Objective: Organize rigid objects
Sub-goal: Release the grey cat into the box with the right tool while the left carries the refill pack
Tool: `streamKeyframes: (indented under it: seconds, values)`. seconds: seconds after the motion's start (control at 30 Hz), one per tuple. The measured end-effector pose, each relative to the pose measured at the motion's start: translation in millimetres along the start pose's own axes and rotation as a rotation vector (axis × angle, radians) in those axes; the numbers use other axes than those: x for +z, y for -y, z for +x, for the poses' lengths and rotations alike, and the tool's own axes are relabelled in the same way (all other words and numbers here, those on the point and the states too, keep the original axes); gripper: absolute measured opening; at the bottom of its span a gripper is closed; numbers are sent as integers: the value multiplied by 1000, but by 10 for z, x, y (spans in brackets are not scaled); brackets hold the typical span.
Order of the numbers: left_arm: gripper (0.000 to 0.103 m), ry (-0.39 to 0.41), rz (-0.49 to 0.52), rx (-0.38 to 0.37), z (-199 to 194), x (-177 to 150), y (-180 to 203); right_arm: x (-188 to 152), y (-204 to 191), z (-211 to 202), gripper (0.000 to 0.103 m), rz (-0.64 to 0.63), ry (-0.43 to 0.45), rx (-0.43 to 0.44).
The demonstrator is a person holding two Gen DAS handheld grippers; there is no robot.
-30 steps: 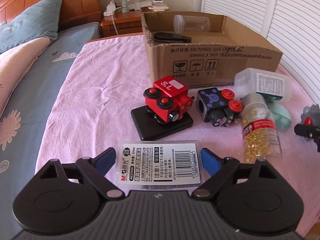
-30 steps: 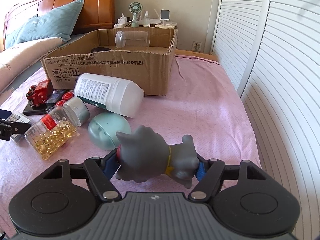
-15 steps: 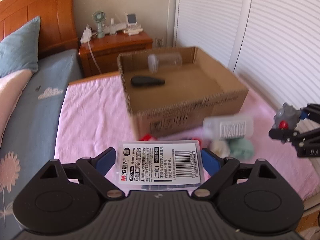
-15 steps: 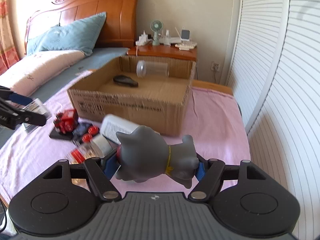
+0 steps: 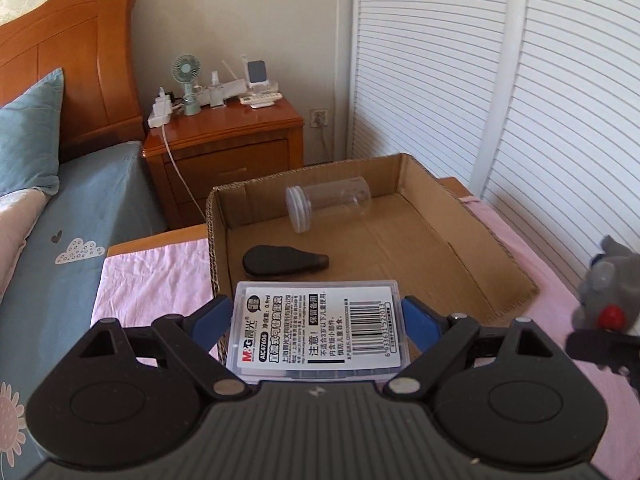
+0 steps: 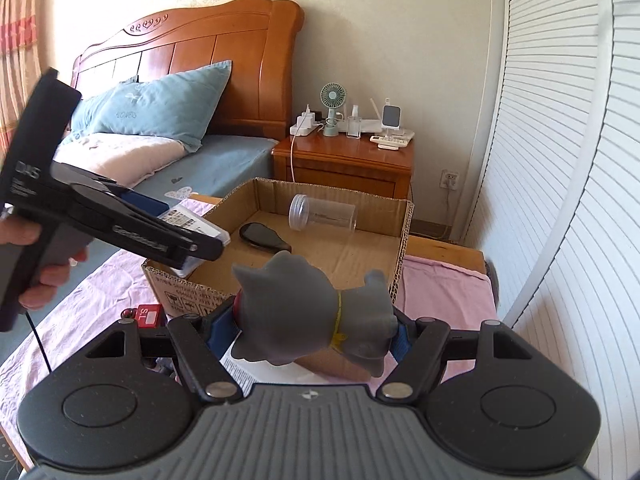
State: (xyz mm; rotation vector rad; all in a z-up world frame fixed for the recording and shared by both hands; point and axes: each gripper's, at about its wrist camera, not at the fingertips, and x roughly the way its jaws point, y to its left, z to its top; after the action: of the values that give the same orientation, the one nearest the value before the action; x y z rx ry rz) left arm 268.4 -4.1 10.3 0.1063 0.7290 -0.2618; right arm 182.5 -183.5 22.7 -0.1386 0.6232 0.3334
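Observation:
My left gripper (image 5: 317, 322) is shut on a clear plastic case with a white barcode label (image 5: 316, 330), held over the near left corner of the open cardboard box (image 5: 492, 264). In the right wrist view that same case (image 6: 192, 224) hangs above the box rim. My right gripper (image 6: 314, 330) is shut on a grey rubber animal toy (image 6: 308, 316), lifted just in front of the box (image 6: 404, 240). Inside the box lie a clear jar (image 5: 328, 202) on its side and a black flat object (image 5: 280, 260).
The box stands on a pink sheet (image 5: 144, 276) over the bed. A red toy block (image 6: 148, 316) and a white bottle (image 6: 240, 368) lie in front of the box, mostly hidden. A wooden nightstand (image 5: 224, 152) with a small fan stands behind. White slatted doors (image 5: 520, 100) line the right side.
Both grippers have risen with their loads and moved toward the box. The left one now hangs over the box's near corner; the toys on the sheet have dropped out of its view.

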Motion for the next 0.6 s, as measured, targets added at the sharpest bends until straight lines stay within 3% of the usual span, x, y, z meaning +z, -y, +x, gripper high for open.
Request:
streamKeyframes:
  seconds: [0.23,0.47,0.6]
  values:
    - [95,-21,-38,41,-30,-79,-114,71,-9,161,77,-5,-31,6]
    - [98,-6,-8,52,-511,-353,-61,294,3,422,77,5,-64,22]
    - [98,41,8,100,-826,-577,4,474,53,685,77,30,-93,6]
